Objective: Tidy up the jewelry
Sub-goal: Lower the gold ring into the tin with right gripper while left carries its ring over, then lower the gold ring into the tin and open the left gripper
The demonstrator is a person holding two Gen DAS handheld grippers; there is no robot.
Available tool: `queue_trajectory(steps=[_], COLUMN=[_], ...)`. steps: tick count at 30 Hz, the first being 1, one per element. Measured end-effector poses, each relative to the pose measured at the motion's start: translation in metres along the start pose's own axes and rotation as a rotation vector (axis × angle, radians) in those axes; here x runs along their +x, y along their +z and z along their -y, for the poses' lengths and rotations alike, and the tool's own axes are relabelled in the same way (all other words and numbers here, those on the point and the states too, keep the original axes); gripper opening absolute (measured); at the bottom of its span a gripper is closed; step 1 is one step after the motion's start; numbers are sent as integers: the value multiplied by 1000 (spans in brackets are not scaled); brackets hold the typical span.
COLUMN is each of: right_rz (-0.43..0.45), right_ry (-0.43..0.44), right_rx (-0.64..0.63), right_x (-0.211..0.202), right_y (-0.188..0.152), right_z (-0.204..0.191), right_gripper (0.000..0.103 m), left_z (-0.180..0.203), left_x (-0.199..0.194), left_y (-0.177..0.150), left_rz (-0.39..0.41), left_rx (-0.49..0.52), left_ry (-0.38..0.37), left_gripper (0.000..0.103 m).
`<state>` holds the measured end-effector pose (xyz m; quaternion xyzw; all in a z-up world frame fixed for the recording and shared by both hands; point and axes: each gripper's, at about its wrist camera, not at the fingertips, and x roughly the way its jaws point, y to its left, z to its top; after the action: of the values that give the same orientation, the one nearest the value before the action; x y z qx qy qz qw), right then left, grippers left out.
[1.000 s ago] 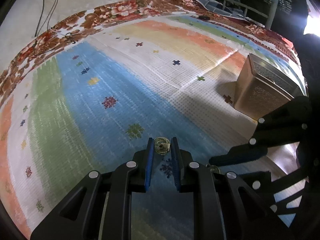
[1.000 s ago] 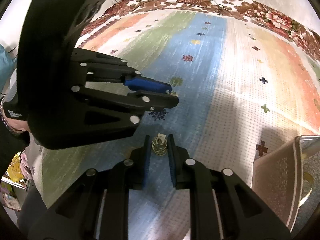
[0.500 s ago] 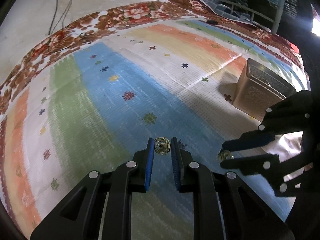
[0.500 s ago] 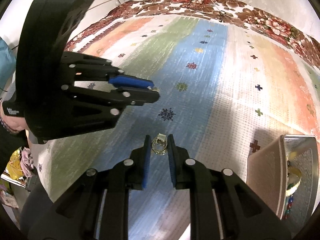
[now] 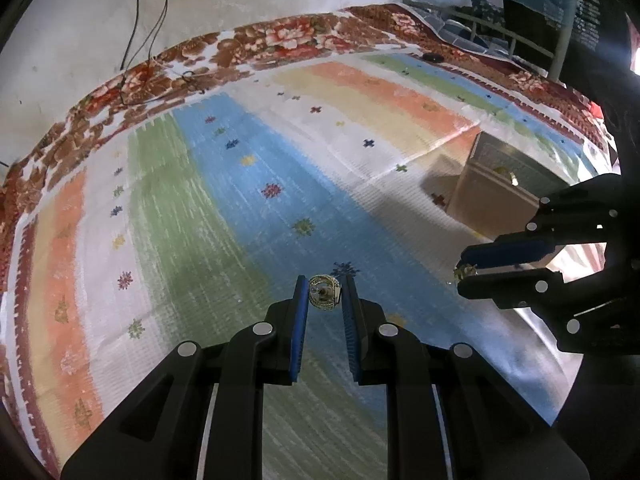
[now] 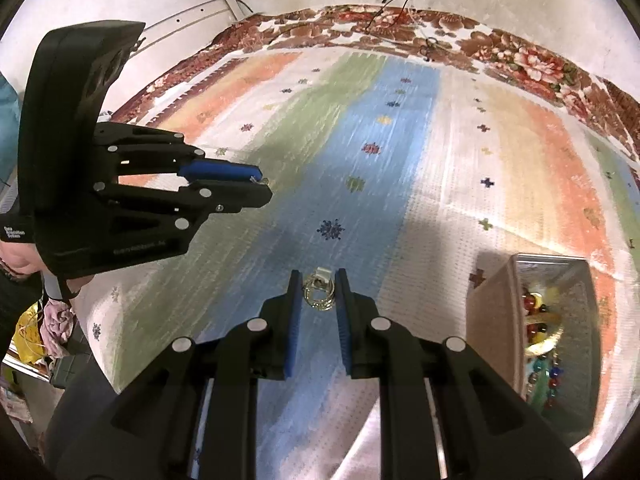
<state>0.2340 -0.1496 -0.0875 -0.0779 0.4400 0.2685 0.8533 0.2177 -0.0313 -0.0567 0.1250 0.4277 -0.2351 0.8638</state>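
Both pieces are off the bed and in the air. Left hand-held gripper [image 5: 325,300]: jaws narrow, pads closed on a small round gold earring [image 5: 324,297] pinched at the tips. Right hand-held gripper [image 6: 317,294]: jaws equally narrow, closed on a second gold piece [image 6: 319,294], a cluster of thin rings with a pale tag at its top.

Destination: the jewelry box [image 6: 490,320], tan, open-topped, standing on the striped bedspread [image 6: 400,128] toward its right side. Beads and other coloured items already lie inside.

Key relation: in the right wrist view the box sits to the right of and just below the fingertips, near. In the left wrist view the box [image 5: 486,196] lies far to the right and beyond, with the right hand-held gripper [image 5: 466,270] between it and the left tips.

Judgement: the right hand is the nearer and has the clear path; the left would have to cross over or wait. The box's long axis runs away from the right camera, so a drop anywhere along the opening should work.

Risk: the ring cluster hangs loosely and could snag a pad on release.
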Motion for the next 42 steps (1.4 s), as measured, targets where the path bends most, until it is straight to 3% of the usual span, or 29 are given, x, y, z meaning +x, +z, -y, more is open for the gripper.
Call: queue_trajectory(steps=[21,31,42], right_rz=[61,80,62], right_ry=[-78,-151,-157], right_rx=[55,123,158], right_x=[-86,-123,-114], right_y=[-30,-45,-52], right_z=[42,95,131], right_gripper=[18,18,18], left_z=[69,117,152], left_x=[-27,-10,28], left_y=[43,79,107], left_rz=[78,94,81], left_rx=[58,118,147], left_ry=[-14,-77,-136], left_gripper=[16,16,17])
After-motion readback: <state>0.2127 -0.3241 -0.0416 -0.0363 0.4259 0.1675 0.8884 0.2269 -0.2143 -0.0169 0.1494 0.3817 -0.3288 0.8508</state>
